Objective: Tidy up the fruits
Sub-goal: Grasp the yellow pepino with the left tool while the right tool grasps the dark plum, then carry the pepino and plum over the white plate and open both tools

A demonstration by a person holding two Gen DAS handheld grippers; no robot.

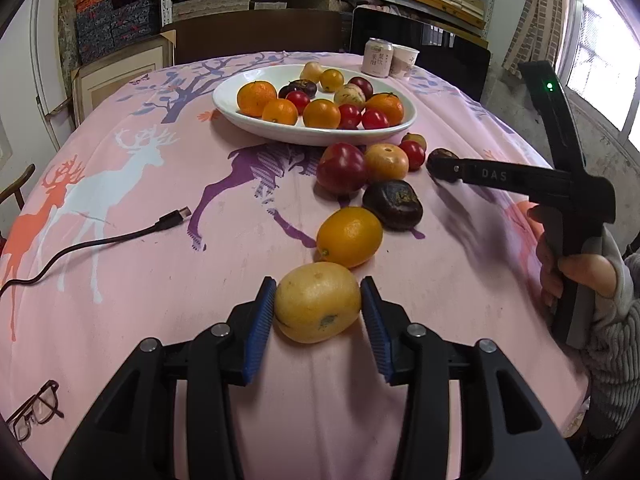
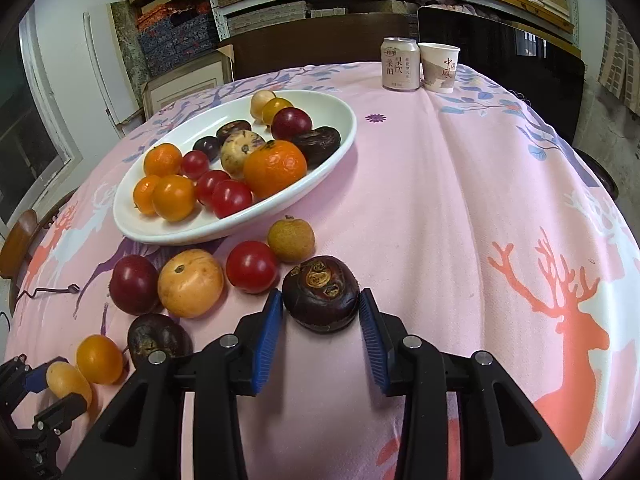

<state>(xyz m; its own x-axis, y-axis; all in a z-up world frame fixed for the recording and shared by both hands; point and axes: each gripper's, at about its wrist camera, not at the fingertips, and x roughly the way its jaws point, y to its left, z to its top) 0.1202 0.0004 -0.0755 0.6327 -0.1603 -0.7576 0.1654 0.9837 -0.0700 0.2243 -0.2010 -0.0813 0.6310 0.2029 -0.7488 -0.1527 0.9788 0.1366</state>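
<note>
- A pair of glasses (image 1: 35, 410) lies at the near left edge of a table covered with a pink cloth printed with deer (image 1: 120, 264), and a black cable with a plug (image 1: 100, 240) trails across the cloth from the left.
- The left gripper (image 1: 318, 308) is clenched on a pale yellow fruit (image 1: 318, 302), its blue pads (image 1: 260, 328) pressed against both sides; the fruit sits low over the cloth at the near edge, and the left wrist view does not settle whether it rests there or hangs just above.
- Just beyond it lie an orange fruit (image 1: 349, 236) and a dark brown, wrinkled fruit (image 1: 393, 205), touching each other.
- Farther back, in front of the white dish (image 1: 240, 116), a dark red plum (image 1: 342, 168), a tan round fruit (image 1: 386, 162) and a small red tomato (image 1: 412, 155) sit side by side in a cluster; a small speckled yellow fruit (image 2: 291, 240) lies just behind the tomato.
- The dish holds oranges, red tomatoes, dark fruits and pale ones, piled close together.
- The right gripper (image 2: 321, 312), held by a hand in a grey sleeve (image 1: 576, 276), grasps a dark brown, flattened fruit (image 2: 320, 294) resting on the cloth to the right of the cluster; both blue pads (image 2: 267, 332) bear on its sides.
- A drink can (image 2: 401, 65) and a paper cup (image 2: 439, 67) stand together at the far edge of the table, well apart from the fruit.
</note>
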